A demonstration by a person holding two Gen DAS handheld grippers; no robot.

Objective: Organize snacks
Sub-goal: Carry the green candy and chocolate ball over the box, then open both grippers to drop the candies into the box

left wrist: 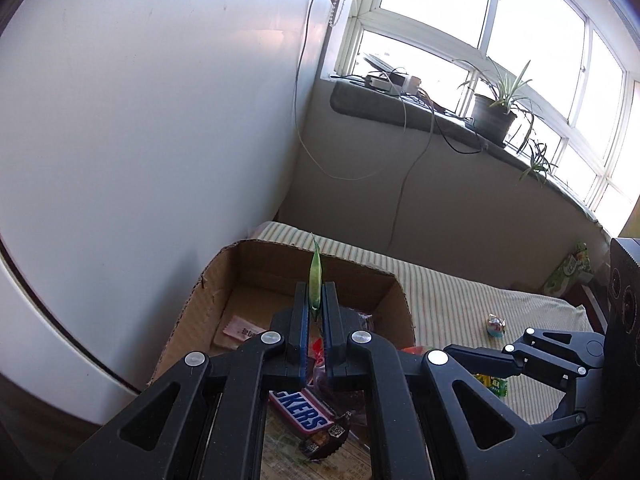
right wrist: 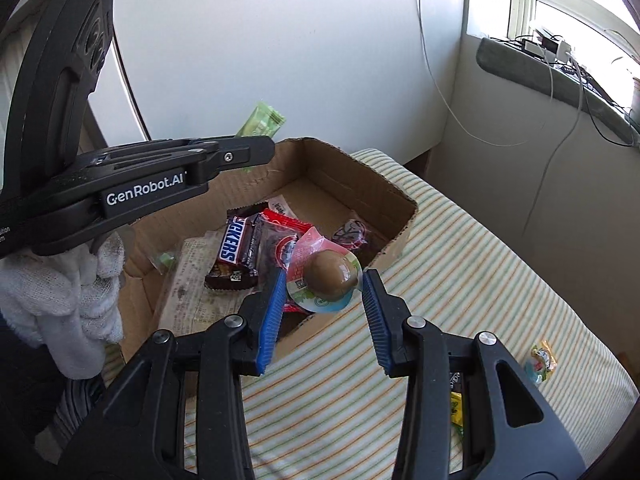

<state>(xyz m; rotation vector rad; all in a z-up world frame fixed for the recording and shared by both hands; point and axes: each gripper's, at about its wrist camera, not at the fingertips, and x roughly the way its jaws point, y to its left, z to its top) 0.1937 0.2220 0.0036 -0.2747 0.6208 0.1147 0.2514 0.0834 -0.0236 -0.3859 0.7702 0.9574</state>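
A cardboard box sits on a striped cushion and holds several snacks, among them a Snickers bar. My left gripper is shut on a thin green packet and holds it above the box; the packet also shows in the right wrist view. My right gripper is open at the box's near wall. A brown jelly cup lies between its fingers, touching the left pad; a gap shows at the right pad.
Loose candies lie on the striped cushion: a colourful one and a yellow-green wrapper. A white wall stands behind the box. A windowsill with a potted plant and cables is at the far right.
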